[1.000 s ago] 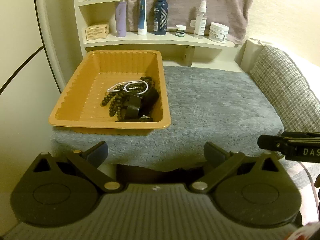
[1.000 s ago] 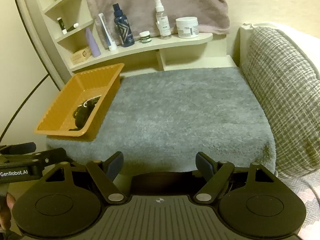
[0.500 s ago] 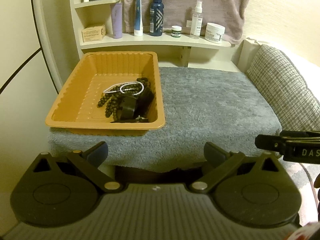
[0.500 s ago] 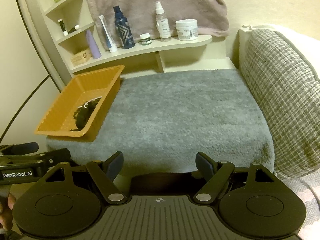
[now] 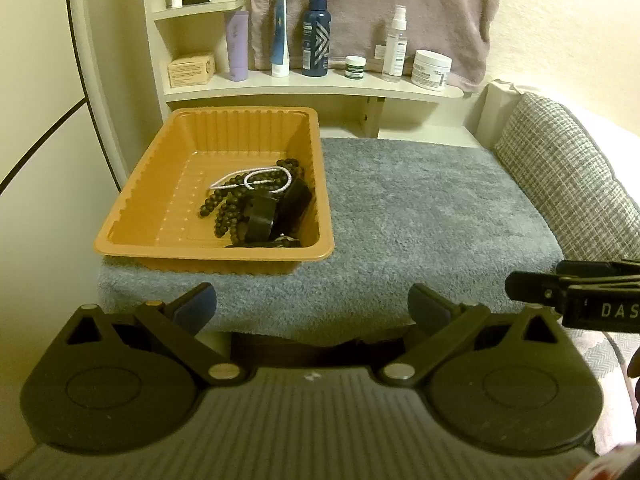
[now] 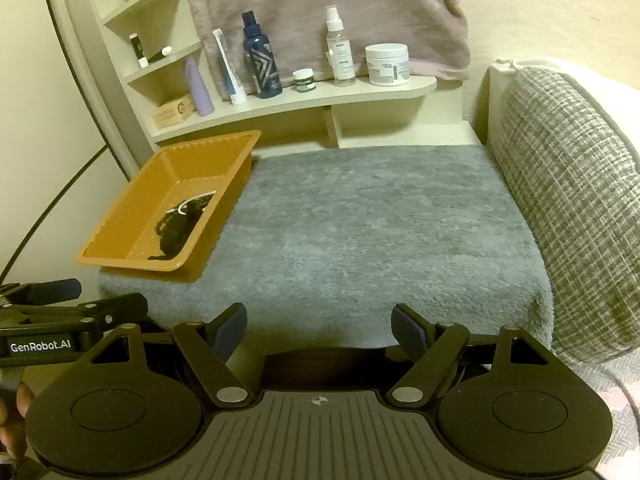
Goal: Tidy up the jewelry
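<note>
An orange plastic tray sits on the left of a grey fluffy mat; it also shows in the right wrist view. Inside its right half lie dark bead strands, a thin white bead chain and black chunky pieces; they show as a dark heap in the right wrist view. My left gripper is open and empty, held back from the mat's front edge. My right gripper is open and empty, also before the front edge, to the right of the left one.
A cream shelf behind the mat holds bottles, a tube, jars and a small box. A towel hangs above it. A checked cushion borders the mat on the right. A wall is on the left.
Both grippers have drawn back a little from the mat, so the tray and shelf look slightly farther away. Both stay open and empty.
</note>
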{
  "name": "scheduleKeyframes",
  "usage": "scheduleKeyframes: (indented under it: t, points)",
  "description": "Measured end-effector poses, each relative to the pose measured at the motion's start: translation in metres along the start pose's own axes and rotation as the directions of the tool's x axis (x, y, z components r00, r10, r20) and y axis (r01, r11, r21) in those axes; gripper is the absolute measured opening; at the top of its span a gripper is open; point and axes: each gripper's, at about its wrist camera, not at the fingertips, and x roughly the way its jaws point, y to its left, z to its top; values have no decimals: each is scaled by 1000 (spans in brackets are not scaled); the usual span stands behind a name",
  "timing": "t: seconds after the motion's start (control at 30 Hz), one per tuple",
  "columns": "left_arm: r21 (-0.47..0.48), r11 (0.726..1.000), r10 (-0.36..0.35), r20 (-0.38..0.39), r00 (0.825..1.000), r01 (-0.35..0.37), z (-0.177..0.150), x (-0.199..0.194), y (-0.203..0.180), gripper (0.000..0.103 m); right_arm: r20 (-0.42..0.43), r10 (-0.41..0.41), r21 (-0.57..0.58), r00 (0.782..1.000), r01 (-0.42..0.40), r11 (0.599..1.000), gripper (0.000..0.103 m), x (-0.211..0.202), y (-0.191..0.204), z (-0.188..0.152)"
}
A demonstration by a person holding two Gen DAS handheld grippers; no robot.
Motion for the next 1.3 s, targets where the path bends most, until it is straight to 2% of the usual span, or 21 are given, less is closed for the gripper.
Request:
scheduleKeyframes:
  t: [1.3]
  points:
    - [4,1000,5,6,1000,-5,1,-1,-1,102,-4,10,2,1000,-10,1000,79,2,-2,-1]
